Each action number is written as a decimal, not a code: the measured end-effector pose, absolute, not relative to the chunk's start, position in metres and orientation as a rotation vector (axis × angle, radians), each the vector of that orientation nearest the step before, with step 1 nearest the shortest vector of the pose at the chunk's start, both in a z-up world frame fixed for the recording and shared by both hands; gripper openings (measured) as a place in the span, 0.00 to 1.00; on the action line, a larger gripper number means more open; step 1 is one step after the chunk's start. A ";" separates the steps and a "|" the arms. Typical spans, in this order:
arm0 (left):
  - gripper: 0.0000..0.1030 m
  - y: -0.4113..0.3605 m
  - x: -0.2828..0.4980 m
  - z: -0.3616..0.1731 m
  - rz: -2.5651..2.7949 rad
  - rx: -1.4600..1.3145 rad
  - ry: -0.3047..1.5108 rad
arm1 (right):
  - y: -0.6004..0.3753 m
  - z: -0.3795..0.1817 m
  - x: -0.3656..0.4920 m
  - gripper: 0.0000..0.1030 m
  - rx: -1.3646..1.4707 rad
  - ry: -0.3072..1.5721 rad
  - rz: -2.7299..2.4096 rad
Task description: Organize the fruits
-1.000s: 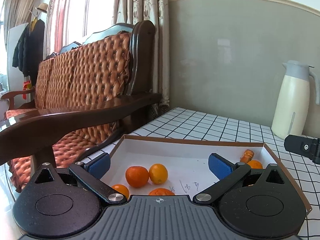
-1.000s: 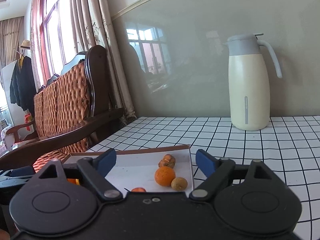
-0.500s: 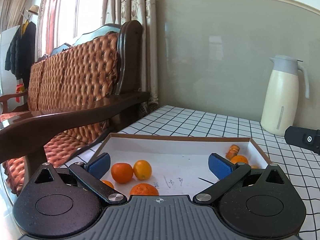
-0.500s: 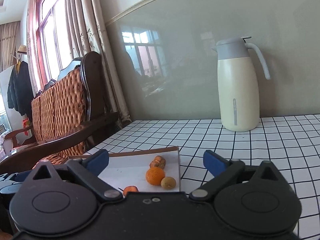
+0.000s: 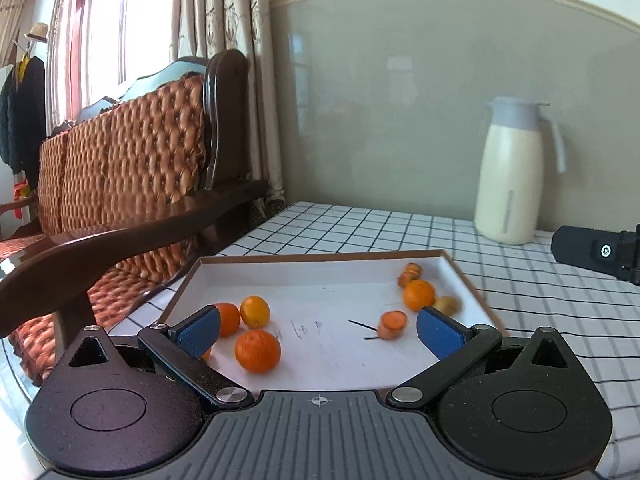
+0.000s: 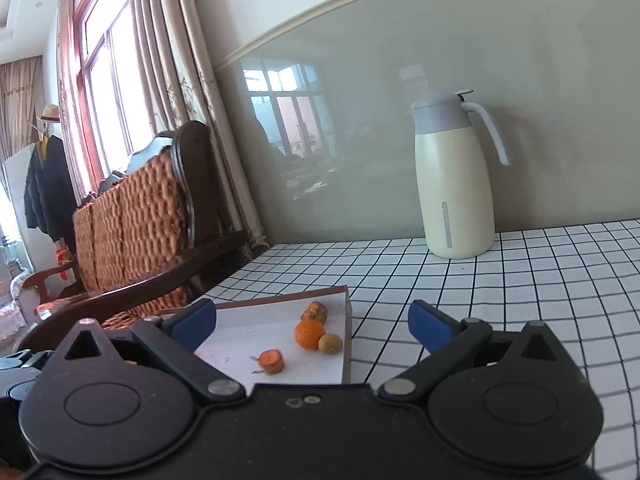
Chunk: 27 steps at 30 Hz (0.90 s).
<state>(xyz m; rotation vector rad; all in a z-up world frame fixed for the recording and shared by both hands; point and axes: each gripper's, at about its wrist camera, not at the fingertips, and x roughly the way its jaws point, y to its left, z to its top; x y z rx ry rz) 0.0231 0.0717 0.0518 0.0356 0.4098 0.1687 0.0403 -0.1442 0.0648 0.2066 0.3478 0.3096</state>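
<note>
A shallow white box with a brown rim [image 5: 320,258] lies on the checked table. Several oranges [image 5: 257,350] sit at its left side in the left wrist view. At its right side lie an orange [image 5: 419,295], a cut orange piece [image 5: 393,323], a small brownish fruit [image 5: 447,305] and a dried orange scrap [image 5: 410,273]. My left gripper [image 5: 318,336] is open and empty above the box's near edge. My right gripper [image 6: 312,326] is open and empty above the box's right rim [image 6: 347,332], with the orange [image 6: 309,333] and cut piece [image 6: 272,361] between its fingers.
A cream thermos jug [image 6: 454,184] with a grey lid stands at the back of the table by the wall. A wooden sofa with quilted orange cushions [image 5: 132,184] stands left of the table. The right gripper's body [image 5: 596,251] shows at the right edge of the left wrist view.
Both grippers have pulled back and risen, so more of the box and fruit shows. Both stay open and empty.
</note>
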 end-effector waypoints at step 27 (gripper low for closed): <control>1.00 0.072 -0.104 0.125 0.125 0.009 0.363 | -0.145 0.113 -0.061 0.94 0.220 0.340 0.316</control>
